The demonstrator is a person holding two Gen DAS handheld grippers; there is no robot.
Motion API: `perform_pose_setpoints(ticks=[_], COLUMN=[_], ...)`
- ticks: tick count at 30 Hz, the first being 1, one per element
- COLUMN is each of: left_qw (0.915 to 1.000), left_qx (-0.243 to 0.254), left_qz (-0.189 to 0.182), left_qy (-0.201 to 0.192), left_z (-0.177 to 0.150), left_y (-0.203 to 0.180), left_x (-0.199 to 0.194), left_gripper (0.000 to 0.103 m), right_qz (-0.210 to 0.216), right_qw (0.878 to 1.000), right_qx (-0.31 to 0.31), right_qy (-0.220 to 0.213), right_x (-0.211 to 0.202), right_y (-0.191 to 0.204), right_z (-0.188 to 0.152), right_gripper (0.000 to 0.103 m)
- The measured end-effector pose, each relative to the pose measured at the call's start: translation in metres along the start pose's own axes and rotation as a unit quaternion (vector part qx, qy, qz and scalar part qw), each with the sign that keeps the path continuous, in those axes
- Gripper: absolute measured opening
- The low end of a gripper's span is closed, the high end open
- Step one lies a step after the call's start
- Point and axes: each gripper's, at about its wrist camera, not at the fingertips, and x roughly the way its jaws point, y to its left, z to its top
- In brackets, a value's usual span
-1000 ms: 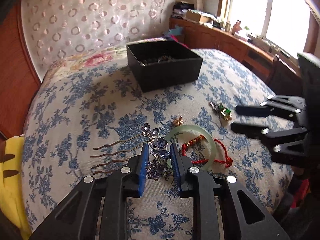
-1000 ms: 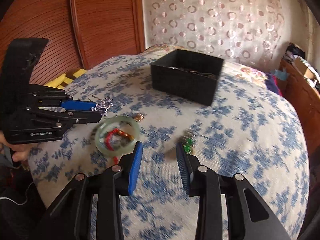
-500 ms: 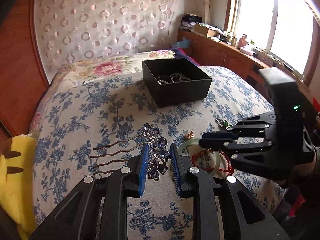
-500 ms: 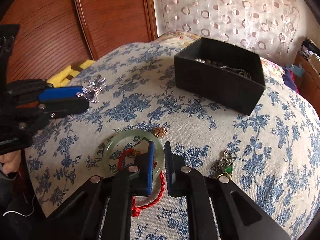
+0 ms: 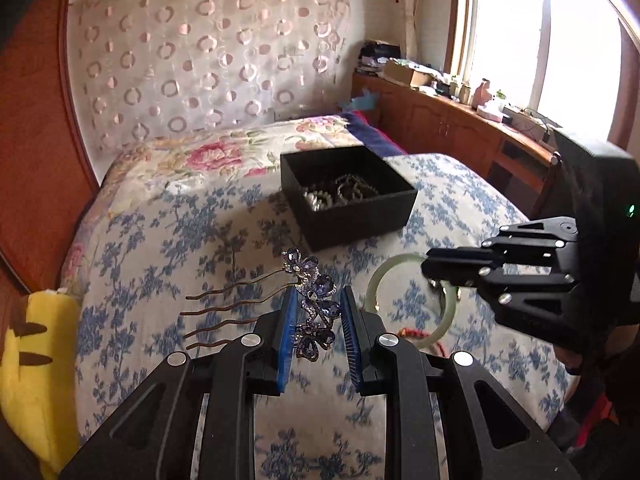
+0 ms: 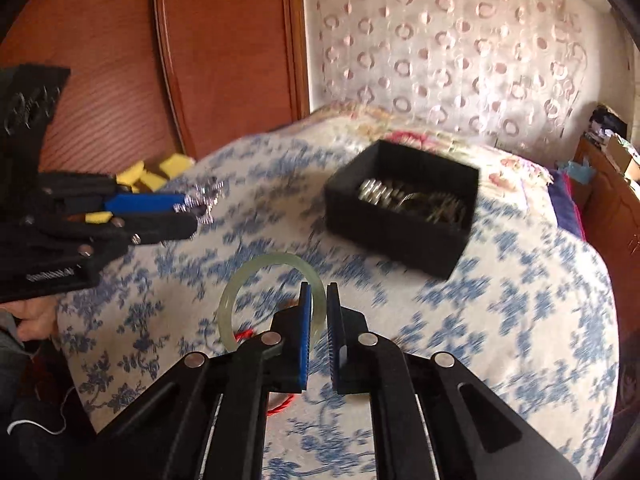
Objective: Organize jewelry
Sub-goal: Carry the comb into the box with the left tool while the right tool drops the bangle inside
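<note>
left tongs (image 5: 318, 332) clamped on purple flower hair comb (image 5: 310, 304), brown prongs pointing left, lifted above the bed (image 5: 168, 240). right tongs (image 6: 319, 334) closed on the rim of pale green bangle (image 6: 248, 280), ring raised off the blue floral bedspread, standing beside the left tongs. red cord (image 6: 244, 335) seen under the bangle; whether attached or lying on the bed cannot tell. farther out, open black box (image 5: 348, 204) resting on the bed, well apart from both tongs, holding beaded bracelets (image 5: 340, 194). yellow plush (image 5: 32, 360) at the left bed edge. beyond, circle-patterned curtain (image 5: 208, 56) and wooden cabinet (image 5: 448, 128) below the window.
</note>
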Motion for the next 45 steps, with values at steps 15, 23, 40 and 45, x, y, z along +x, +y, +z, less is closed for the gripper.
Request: perform_pose_setpoints(ticks=[15,23,40,45], left_qw=[0.9993,0.9989,0.9996,0.9999], left_qx=[0.019,0.020,0.006,-0.006], left_qz=[-0.024,-0.043,-0.024,-0.006], left_qy=[-0.021,-0.002,-0.013,-0.005], left_z=[0.088,0.120,0.117,0.099], left_y=[-0.018,-0.029,-0.005,0.012], left_x=[0.048,0.101,0.103,0.089], left_gripper=[0.020,0.020,0.030,0.031], right_qz=[-0.045,-0.063,-0.046,-0.037], right_qw=[0.998,0.996,0.998,0.999], right_qx=[0.018,0.031,0.010,-0.009], right_qy=[-0.046,-0.056,-0.048,-0.020], right_x=[-0.002,0.002,0.040,0.067], right_y=[-0.080,-0.123,-0.126,-0.109], right_z=[0.044,0.054,0.085,0.086], right_gripper=[0.009,0.009,0.009,0.009])
